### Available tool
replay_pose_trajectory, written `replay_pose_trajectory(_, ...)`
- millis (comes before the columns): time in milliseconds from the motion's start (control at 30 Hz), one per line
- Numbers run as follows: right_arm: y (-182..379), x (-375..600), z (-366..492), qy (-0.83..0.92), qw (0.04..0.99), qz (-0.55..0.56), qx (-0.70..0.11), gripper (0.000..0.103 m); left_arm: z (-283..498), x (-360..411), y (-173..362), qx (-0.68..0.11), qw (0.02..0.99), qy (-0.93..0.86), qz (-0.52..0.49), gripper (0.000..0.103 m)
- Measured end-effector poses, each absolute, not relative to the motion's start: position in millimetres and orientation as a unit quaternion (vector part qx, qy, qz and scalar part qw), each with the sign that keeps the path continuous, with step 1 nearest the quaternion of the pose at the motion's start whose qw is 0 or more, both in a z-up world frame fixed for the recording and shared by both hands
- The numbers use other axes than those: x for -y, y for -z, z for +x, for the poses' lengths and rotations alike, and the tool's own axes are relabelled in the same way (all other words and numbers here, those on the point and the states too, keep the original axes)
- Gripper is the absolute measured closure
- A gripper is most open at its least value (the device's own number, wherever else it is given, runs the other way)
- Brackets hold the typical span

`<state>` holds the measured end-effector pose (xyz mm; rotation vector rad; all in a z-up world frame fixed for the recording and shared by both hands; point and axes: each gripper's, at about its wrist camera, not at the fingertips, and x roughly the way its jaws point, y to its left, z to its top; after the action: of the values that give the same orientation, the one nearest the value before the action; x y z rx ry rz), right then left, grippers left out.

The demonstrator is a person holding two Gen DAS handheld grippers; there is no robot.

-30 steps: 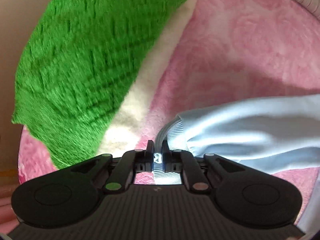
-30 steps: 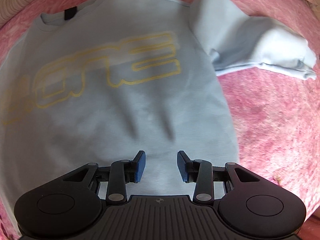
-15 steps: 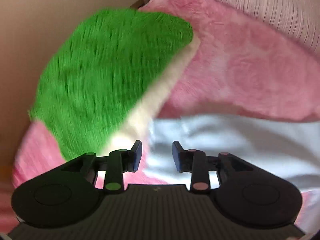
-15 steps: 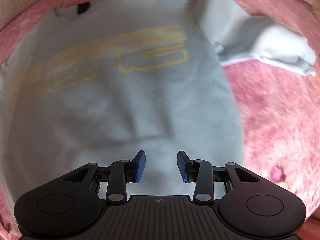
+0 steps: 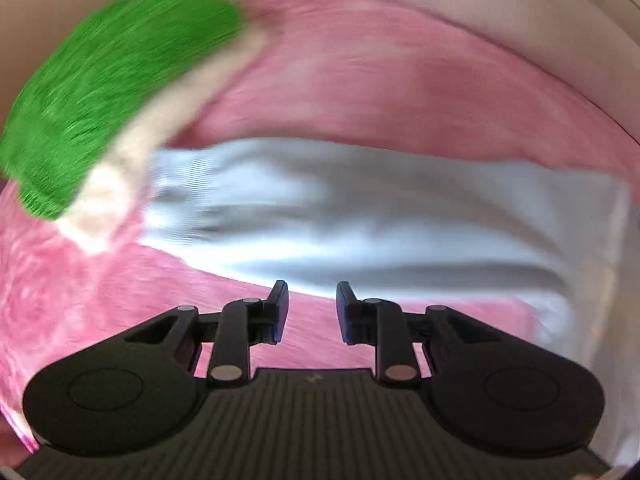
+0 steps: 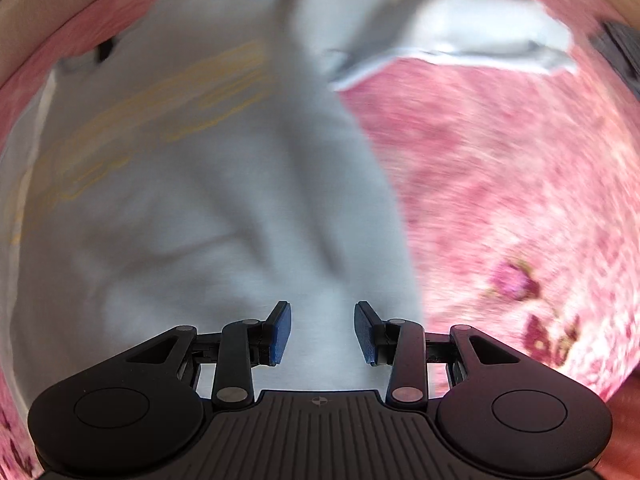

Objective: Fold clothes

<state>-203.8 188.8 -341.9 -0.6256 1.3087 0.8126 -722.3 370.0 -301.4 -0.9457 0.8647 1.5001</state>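
- Left gripper (image 5: pixel 312 306): jaws apart and closing, nothing between the pads; bare pink blanket (image 5: pixel 400 92) shows in the gap and below it.
- Sweatshirt sleeve (image 5: pixel 360 220), pale blue, lies just ahead of the left fingertips, stretched sideways; its ribbed cuff end points toward a green-and-cream cloth (image 5: pixel 100 92) at upper left.
- Open blanket runs beyond the sleeve up to a pale ridge at the frame's top.
- Right gripper (image 6: pixel 323 332): jaws parted, gripping nothing, poised over the lower body of the sweatshirt (image 6: pixel 200 200).
- Sweatshirt's side edge runs just right of the right fingertip; open blanket fills everything right of it.
- The other sleeve (image 6: pixel 460 40) lies bunched at top right. View blurred.
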Motion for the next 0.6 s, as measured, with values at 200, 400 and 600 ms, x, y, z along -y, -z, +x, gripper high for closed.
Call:
replay_pose_trajectory(200,343.3,-154.6,-117.7,-0.338,0.708,-0.206,-0.585,0.064,-611.5,-344.9,303.1,-0.345,0.614,-0.561,-0.435,0.082)
replay_pose_trajectory(400,342.5,-113.3,16.5,-0.319,0.737,-0.046,-0.595,0.064,-513.3,-333.2,304.4,-0.321,0.637,-0.534,-0.453,0.082)
replay_pose_trajectory(600,355.3,-110.9,133.1,-0.302,0.743,0.102,-0.588,0.064,-449.7,-325.5,299.0,-0.319,0.648,-0.525,-0.450,0.082)
